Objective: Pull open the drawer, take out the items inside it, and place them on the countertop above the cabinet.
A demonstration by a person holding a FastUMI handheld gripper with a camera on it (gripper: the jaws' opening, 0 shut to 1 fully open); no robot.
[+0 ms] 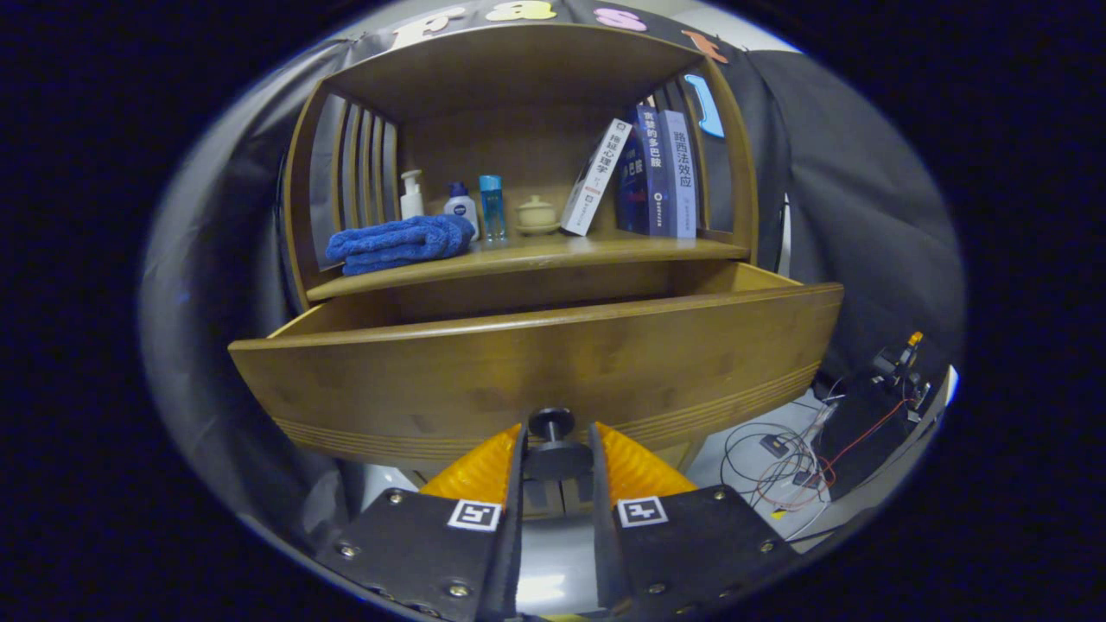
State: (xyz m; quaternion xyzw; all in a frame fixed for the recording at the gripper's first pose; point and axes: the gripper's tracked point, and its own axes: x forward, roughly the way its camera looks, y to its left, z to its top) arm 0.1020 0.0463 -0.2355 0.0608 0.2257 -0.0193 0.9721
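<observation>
The gripper is pinching the dark knob at the middle of the drawer front, both fingers pressing on its sides. The drawer is standing pulled out from the wooden cabinet, its front panel sitting just beyond the fingertips and its inside hidden behind that panel. Above it, the countertop is carrying a folded blue towel at its left end, small bottles and a lidded cup toward the back, and leaning books at the right end.
</observation>
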